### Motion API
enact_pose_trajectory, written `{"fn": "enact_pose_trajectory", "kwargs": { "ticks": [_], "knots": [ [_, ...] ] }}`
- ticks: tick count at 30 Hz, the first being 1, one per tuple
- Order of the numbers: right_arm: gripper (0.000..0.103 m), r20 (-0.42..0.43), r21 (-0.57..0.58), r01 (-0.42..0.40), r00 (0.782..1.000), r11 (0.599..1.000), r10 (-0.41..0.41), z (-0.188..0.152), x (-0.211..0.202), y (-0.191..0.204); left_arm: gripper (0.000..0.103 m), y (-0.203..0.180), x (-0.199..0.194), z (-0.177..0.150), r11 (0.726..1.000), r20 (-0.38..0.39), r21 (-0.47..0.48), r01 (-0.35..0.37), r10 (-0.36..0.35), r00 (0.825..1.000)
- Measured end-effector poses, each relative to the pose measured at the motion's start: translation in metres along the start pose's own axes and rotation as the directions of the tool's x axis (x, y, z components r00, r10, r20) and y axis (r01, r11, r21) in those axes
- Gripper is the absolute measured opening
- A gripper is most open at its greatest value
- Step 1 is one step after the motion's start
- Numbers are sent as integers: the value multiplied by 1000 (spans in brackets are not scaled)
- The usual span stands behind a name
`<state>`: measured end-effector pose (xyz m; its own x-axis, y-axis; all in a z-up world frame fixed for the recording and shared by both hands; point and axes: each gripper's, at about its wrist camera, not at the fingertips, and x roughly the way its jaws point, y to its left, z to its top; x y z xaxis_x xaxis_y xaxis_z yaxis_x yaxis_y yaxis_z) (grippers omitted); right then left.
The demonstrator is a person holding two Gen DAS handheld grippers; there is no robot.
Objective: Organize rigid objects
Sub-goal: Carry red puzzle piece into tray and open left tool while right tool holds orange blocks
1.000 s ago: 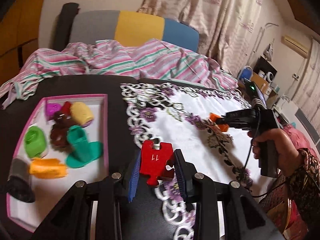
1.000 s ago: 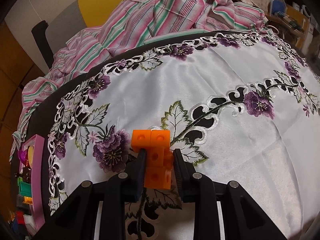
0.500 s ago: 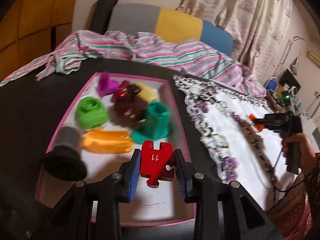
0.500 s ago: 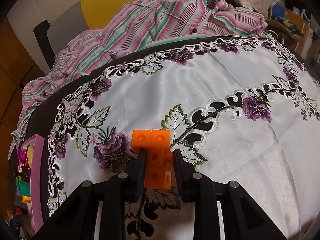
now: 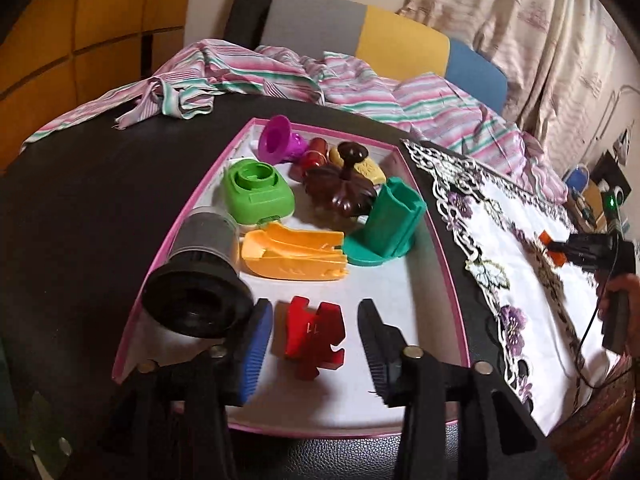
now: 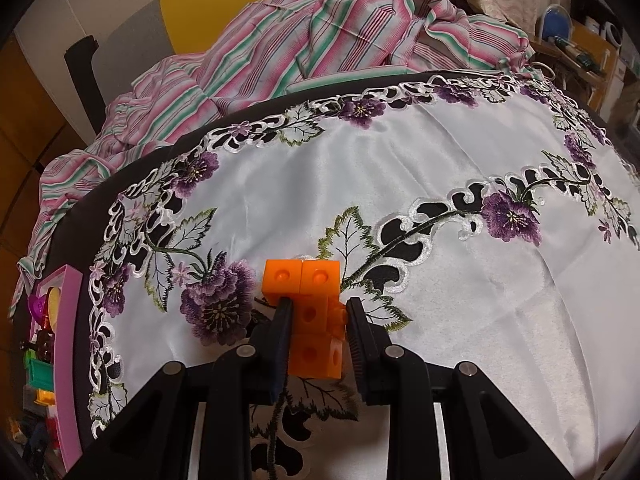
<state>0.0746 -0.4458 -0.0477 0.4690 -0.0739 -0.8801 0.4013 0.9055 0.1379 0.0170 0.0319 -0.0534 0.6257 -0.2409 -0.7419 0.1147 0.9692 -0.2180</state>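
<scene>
Left gripper (image 5: 316,336): jaws apart, hovering over the near end of the pink-rimmed tray (image 5: 448,240). The red puzzle piece (image 5: 314,338) sits between the two pads with a gap on each side; it appears to rest tilted on the tray floor, though whether it fully touches down cannot be told. Its face carries the digits "11", seen upside-down and slightly blurred.

Neighbours in the tray: a black-and-grey cylinder (image 5: 200,276) lies on its side just left of the left pad, touching or nearly touching it. Beyond the puzzle piece are an orange scoop-shaped part (image 5: 294,254), a teal holder (image 5: 386,224), a green round-topped part (image 5: 258,192), a dark brown lobed lid (image 5: 340,188), a purple funnel (image 5: 276,140) and a yellow item (image 5: 370,168), crowded at the far end.

Right gripper (image 6: 318,320): jaws clamped on an orange cube-block assembly (image 6: 316,312), held above the white embroidered cloth (image 6: 440,160) with purple flowers. No lettering readable on the blocks. The tray edge (image 6: 66,340) shows at far left of the right wrist view.

A striped fabric (image 6: 320,28) is heaped at the table's far side.
</scene>
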Motion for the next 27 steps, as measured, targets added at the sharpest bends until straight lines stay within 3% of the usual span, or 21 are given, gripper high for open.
{"fn": "enact_pose_trajectory", "kwargs": {
  "ticks": [3, 10, 21, 27],
  "knots": [
    [27, 1, -3, -2, 1000, 1000, 2, 0, 0, 1, 46, 0, -5, 0, 1000, 21, -2, -16, 16, 1000],
    [27, 5, -31, -34, 999, 999, 34, -1, -2, 9, 46, -17, -10, -4, 999, 15, 19, 43, -44, 999],
    [27, 84, -214, -38, 995, 976, 57, -11, -25, 53, 46, -32, -13, -7, 995, -3, 43, 94, -94, 996],
    [27, 60, -268, -119, 988, 956, 140, -35, -34, 91, 46, -31, -15, -5, 995, 5, 37, 92, -92, 996]
  ]
}}
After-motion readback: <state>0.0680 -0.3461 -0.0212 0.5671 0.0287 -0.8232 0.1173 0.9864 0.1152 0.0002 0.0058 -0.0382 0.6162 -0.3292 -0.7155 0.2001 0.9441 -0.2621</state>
